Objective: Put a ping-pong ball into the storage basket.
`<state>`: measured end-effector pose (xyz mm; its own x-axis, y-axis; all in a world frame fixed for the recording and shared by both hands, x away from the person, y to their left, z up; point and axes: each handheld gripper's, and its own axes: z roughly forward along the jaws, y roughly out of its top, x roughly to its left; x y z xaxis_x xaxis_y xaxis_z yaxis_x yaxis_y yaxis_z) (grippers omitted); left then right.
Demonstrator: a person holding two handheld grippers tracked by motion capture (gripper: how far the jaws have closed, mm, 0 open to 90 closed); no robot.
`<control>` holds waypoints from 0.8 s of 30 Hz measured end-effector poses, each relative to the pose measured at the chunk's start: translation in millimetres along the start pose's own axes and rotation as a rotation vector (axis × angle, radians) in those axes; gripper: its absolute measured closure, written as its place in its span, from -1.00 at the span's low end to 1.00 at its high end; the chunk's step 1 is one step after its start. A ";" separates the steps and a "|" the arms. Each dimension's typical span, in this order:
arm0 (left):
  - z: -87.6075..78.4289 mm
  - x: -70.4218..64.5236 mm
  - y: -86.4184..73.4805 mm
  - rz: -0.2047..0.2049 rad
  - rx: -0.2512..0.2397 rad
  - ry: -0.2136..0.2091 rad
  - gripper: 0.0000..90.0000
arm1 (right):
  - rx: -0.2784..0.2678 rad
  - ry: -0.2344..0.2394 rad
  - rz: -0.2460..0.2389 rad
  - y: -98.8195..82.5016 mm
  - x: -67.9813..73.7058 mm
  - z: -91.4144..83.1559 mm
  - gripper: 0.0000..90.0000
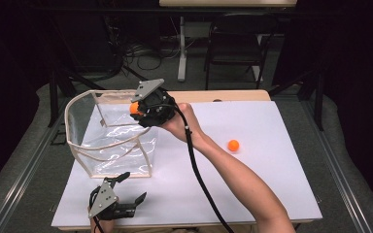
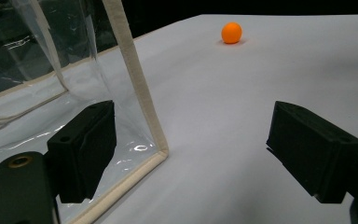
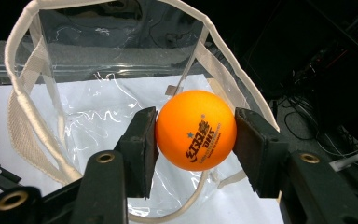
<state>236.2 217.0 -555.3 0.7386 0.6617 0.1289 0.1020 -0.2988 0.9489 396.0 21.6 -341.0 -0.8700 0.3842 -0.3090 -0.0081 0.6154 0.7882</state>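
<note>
While I scanned the table [image 1: 272,194] from its left side, the clear bag [image 1: 109,141] stood open there, upright, with nothing inside that I could make out. My left gripper [image 1: 131,187] rested just in front of the bag near the table's front edge, its jaws spread wide with nothing between them; in the left gripper view one jaw sat just beside the bag's [image 2: 140,93] front corner seam.

Moving right, my right gripper [image 1: 138,109] hung over the bag's right rim, clamped on an orange ball [image 1: 134,108]. In the right gripper view the ball [image 3: 196,129] was pinched squarely between both pads, with the bag's [image 3: 23,116] open mouth directly below and beyond it. I judged that ball was one release away from being bagged.

Further right, a second ball [image 1: 233,145] lay loose on the white surface, well apart from the bag and both grippers. So I reckoned the job was about half done at best: one ball to drop, one more to fetch.

Nothing blocked the drop itself. The bag's soft rim was the one worry, since it sagged unevenly and the ball could have clipped it. My right forearm [image 1: 233,179] and the cable [image 1: 199,174] crossed the table between bag and loose ball.
</note>
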 end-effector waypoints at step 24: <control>-0.4 -0.2 0.1 -0.001 -0.001 0.000 -0.65 | 0.071 0.029 0.004 6.9 0.3 21.2 0.13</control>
<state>235.8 217.1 -555.1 0.7385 0.6619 0.1280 0.1020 -0.2974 0.9493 406.1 40.6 -346.9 -0.8838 0.3673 -0.2898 0.0294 0.6617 0.7492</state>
